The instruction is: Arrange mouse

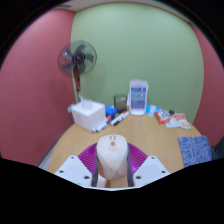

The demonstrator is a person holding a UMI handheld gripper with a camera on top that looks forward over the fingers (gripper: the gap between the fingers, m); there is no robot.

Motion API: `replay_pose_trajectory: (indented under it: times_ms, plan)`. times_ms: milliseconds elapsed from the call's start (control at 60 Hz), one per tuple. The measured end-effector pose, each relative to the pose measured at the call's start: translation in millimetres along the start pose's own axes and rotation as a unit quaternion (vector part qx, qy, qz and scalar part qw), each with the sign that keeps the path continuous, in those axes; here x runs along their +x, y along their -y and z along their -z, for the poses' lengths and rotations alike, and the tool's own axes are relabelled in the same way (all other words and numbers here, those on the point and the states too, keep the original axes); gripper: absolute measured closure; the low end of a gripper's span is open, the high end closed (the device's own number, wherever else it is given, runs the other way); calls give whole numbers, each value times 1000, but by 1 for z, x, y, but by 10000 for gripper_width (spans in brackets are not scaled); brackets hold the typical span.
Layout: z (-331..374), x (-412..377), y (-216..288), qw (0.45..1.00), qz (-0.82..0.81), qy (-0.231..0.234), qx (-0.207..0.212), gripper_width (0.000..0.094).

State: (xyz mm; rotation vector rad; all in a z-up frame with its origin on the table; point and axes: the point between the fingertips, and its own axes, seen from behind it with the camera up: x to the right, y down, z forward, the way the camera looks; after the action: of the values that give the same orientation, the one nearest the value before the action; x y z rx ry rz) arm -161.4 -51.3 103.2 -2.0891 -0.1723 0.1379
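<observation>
A white computer mouse (pixel 111 157) sits between my two fingers, its wheel end pointing away from me. My gripper (pixel 111 166) is shut on it: both purple pads (pixel 87 158) press against its sides. The mouse is held above the wooden table (pixel 150 140), near its front edge. The bottom of the mouse is hidden between the fingers.
At the table's far side stand a white box (pixel 87 116), a small dark item (pixel 119 104), a white-and-blue container (pixel 138 96) and some packets (pixel 168 119). A blue cloth (pixel 195 149) lies to the right. A fan (pixel 78 58) stands by the pink and green walls.
</observation>
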Motion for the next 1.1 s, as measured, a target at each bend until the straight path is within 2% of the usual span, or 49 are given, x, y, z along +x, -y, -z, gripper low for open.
replay_pose_trajectory:
  times_ms: [150, 217, 267, 333, 367, 433, 500, 567, 633, 733, 817, 883, 900, 933, 967, 1033, 1100]
  plan:
    - [59, 68, 128, 993, -39, 10, 109, 546]
    - [77, 123, 158, 989, -56, -6, 135, 547]
    - [74, 175, 169, 988, -62, -19, 139, 546]
    - [68, 249, 156, 989, -57, -54, 129, 548]
    - [72, 285, 128, 989, -51, -71, 117, 549]
    - [46, 341, 88, 991, -57, -100, 67, 549]
    - [33, 389, 28, 991, -60, -115, 19, 548]
    - [15, 420, -24, 991, -58, -117, -30, 547]
    - [5, 439, -59, 990, -53, -118, -56, 545]
    - [-2, 447, -98, 988, -61, -108, -95, 474]
    - [-3, 449, -105, 988, -64, -100, -93, 393]
    - [4, 449, -104, 988, -55, -105, -98, 204]
    - [6, 447, -99, 988, -52, -104, -99, 120]
    - [12, 444, -96, 989, -52, -102, -96, 85]
    - [19, 440, -92, 989, -53, -101, -92, 121]
    - [36, 432, -82, 990, -50, -104, -85, 83]
    - [58, 424, -69, 991, -41, -108, -73, 95]
